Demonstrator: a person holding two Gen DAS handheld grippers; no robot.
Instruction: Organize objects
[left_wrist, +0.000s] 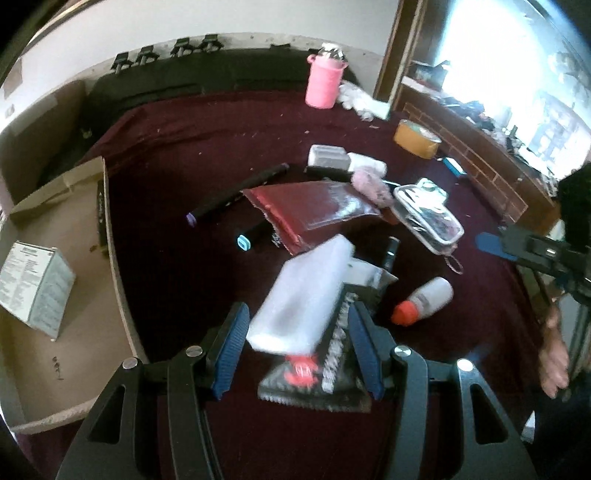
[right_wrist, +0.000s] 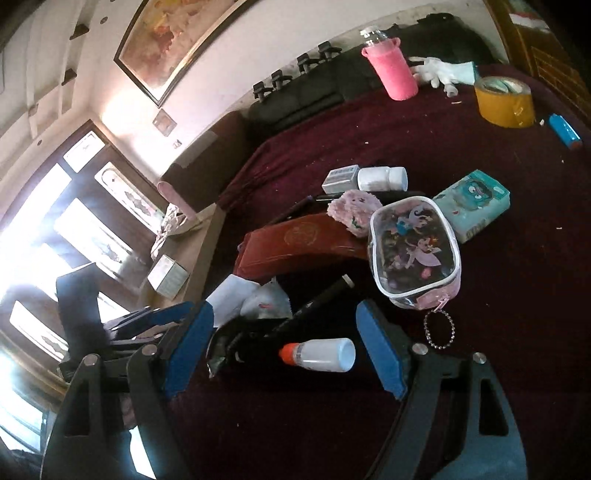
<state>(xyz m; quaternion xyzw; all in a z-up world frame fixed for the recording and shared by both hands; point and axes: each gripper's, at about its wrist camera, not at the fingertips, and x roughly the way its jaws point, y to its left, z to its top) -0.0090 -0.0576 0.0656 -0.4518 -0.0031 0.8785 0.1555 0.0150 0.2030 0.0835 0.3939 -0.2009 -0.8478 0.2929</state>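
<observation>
Left wrist view: my left gripper (left_wrist: 295, 347) stands half open around a white wrapped block (left_wrist: 299, 295) lying on a black-and-red packet (left_wrist: 314, 373). Whether the pads press it I cannot tell. The cardboard box (left_wrist: 74, 229) lies left, 1 small white carton (left_wrist: 33, 288) inside. My right gripper (right_wrist: 286, 350) is wide and empty, with the orange-capped bottle (right_wrist: 317, 355) on the maroon cloth (right_wrist: 498, 295) between its 2 fingers. I judge this the pick-up step; next, close squarely, lift clear of the pile, then carry left to the box.
</observation>
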